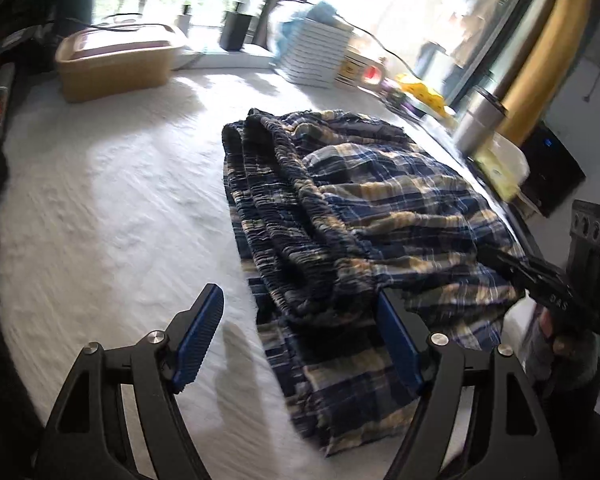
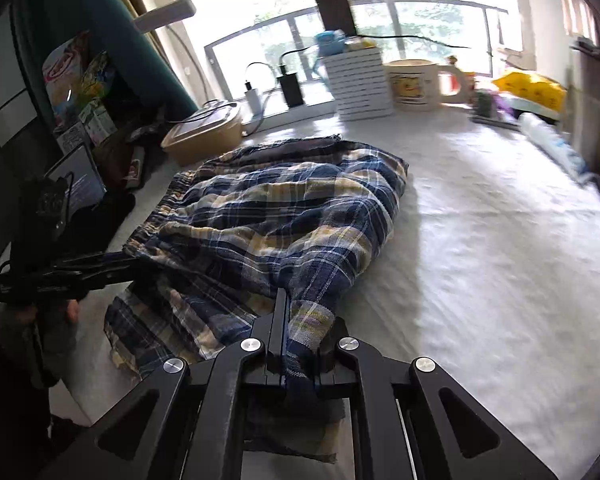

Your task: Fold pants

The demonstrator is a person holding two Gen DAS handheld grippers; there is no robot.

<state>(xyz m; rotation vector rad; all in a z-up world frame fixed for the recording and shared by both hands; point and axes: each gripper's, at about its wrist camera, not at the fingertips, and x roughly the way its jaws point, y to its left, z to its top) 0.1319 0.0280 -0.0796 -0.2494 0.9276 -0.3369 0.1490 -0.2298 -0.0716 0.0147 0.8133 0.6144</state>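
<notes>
Plaid pants (image 2: 284,216) pinched in right gripper (image 2: 283,312).

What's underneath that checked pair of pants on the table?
The plaid pants lie on a white textured cloth covering the table. Where the pants rest, the cloth is hidden, so anything beneath them cannot be seen.

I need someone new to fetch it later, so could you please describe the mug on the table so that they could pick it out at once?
Start at the white-covered table and look to its far edge, below the window. The mug stands there, just right of a stack of white boxes. It is cream with a yellow picture on its side and a big handle, the only mug in view.
</notes>
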